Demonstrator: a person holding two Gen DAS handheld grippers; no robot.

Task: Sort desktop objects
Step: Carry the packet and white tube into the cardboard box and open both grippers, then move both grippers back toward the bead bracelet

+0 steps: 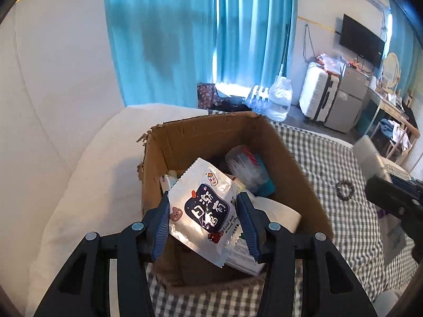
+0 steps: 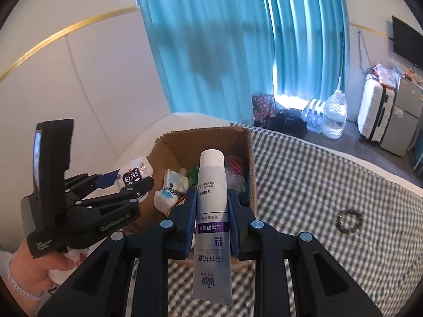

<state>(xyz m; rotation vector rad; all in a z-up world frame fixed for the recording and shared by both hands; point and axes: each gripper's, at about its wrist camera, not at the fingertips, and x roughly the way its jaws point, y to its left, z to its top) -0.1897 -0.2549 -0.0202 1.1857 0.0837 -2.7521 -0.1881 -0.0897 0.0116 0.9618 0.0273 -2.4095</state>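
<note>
**Left wrist view and right wrist view: both grippers loaded over the cardboard box**

Left wrist view: the left gripper (image 1: 203, 219) points downward over the near edge of the cardboard box (image 1: 185, 142). Its blue pads press against both side edges of a silver sachet (image 1: 203, 208), which is held flat-on, tilted, with a dark printed label facing the camera. The sachet hangs above the box's near-left corner. The box stands on a grey checked cover (image 1: 330, 211), beside a white pillow (image 1: 87, 185) to its left. Inside lie a clear cup with a red mark (image 1: 246, 163) and white paper (image 1: 280, 211). A dark beaded bracelet (image 1: 344, 189) lies on the cover, right of the box. The right gripper's body shows at the right edge.

Right wrist view: a hand (image 2: 39, 266) at lower left grasps the left gripper's handle; a wristband is visible. The right gripper (image 2: 212, 219) also points downward, in front of the box. Its jaws are narrowly set, clamping a white toothpaste tube (image 2: 211, 211) at mid-length. The tube stands roughly upright, cap end over the box interior, crimped end nearest the camera.
</note>
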